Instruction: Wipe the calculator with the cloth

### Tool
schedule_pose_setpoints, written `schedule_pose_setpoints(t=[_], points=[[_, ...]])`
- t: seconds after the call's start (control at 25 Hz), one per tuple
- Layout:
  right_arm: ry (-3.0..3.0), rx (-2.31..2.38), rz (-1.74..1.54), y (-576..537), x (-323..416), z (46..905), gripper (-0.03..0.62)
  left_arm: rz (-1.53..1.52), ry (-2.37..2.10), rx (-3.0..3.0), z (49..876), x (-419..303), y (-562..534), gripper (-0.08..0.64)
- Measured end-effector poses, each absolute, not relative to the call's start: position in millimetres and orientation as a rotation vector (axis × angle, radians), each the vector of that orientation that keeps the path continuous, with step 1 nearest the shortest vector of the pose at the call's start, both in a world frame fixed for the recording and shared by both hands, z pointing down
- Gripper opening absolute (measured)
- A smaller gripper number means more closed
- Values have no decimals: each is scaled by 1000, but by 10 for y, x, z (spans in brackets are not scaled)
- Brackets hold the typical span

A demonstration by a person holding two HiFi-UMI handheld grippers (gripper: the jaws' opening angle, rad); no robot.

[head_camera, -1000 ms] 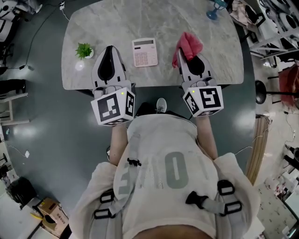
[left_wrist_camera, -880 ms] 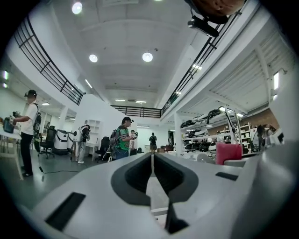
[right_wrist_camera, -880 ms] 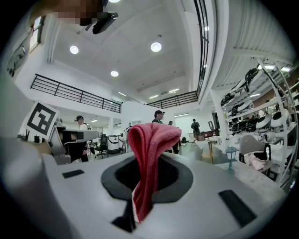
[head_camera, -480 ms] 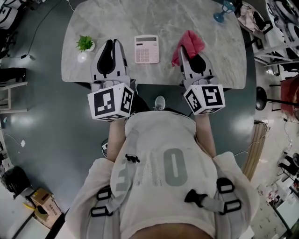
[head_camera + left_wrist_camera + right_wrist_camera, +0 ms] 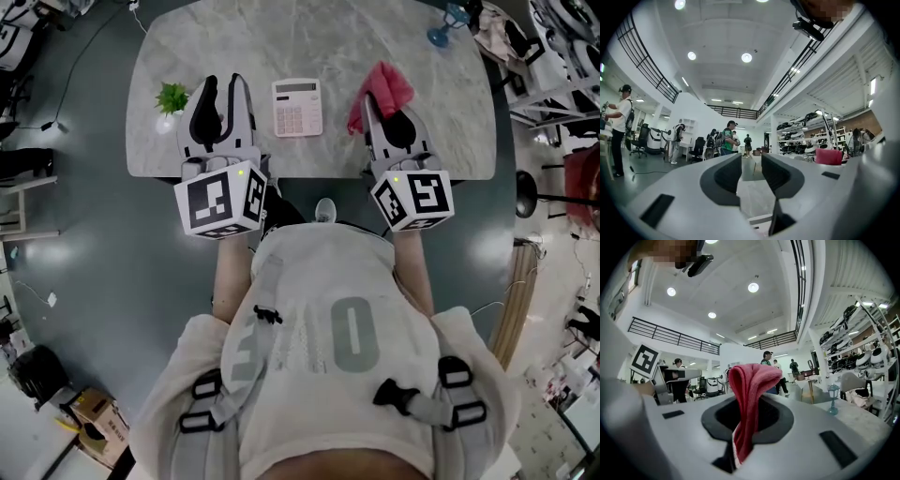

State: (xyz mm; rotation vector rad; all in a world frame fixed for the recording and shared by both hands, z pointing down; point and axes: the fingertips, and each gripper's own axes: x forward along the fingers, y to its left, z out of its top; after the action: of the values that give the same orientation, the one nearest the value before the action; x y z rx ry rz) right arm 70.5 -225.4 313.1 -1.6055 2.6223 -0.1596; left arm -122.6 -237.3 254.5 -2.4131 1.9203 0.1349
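Calculator [image 5: 297, 107]: pale pink, flat, lying keys-up on the grey marbled table [image 5: 375, 37], near the near edge and roughly centred, between the two tongs and touching neither. Judged light and stiff, a thin plastic shell on a smooth top, so likely to skate under a sideways wipe; the keys will give under pressure. Best hold looks like a steadying pinch on a long side edge or a press at a corner clear of the keys and the display. Cloth [image 5: 380, 91]: red, soft and limp, bunched and standing up out of the right tongs [image 5: 380, 111], just right of the calculator. The right gripper view shows those jaws pinching the cloth [image 5: 750, 394] at the fold, a tail hanging below the right tongs [image 5: 750, 413]. Left tongs [image 5: 225, 82] sit just left of the calculator over the table's near-left part; in the left gripper view the left tongs [image 5: 751, 164] have just been opening, the jaws standing narrowly apart with nothing between them. Small potted plant [image 5: 171, 97] is close beside the left tongs on their outer side, so little slack there. A small blue lamp-like ornament [image 5: 441, 33] stands well apart at the far right corner. Wide bare table lies beyond the calculator; the near edge is close behind it, so wiping strokes look safer directed away from the person.
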Motion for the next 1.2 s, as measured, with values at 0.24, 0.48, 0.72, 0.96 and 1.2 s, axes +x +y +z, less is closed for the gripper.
schedule_pose_setpoints(t=[0.24,0.48,0.72,0.96,1.2], points=[[2660,-1579,-163,-2206,658,3170,49,227,1937,-2451,2529,-1290,-2431,250],[2686,-1552,-171,-2186,647,3196,49,813,2012,-2814,2717,-1374,-2473,342],[2721,-1516,-187,-2153,580,3260,51,915,2229,-2967,3397,-1446,-2529,342],[2735,-1512,-204,-2124,548,3296,51,309,2428,-2902,4145,-1482,-2524,342],[2745,-1519,-229,-2134,511,3372,51,-350,2355,-2842,4809,-1331,-2513,342]])
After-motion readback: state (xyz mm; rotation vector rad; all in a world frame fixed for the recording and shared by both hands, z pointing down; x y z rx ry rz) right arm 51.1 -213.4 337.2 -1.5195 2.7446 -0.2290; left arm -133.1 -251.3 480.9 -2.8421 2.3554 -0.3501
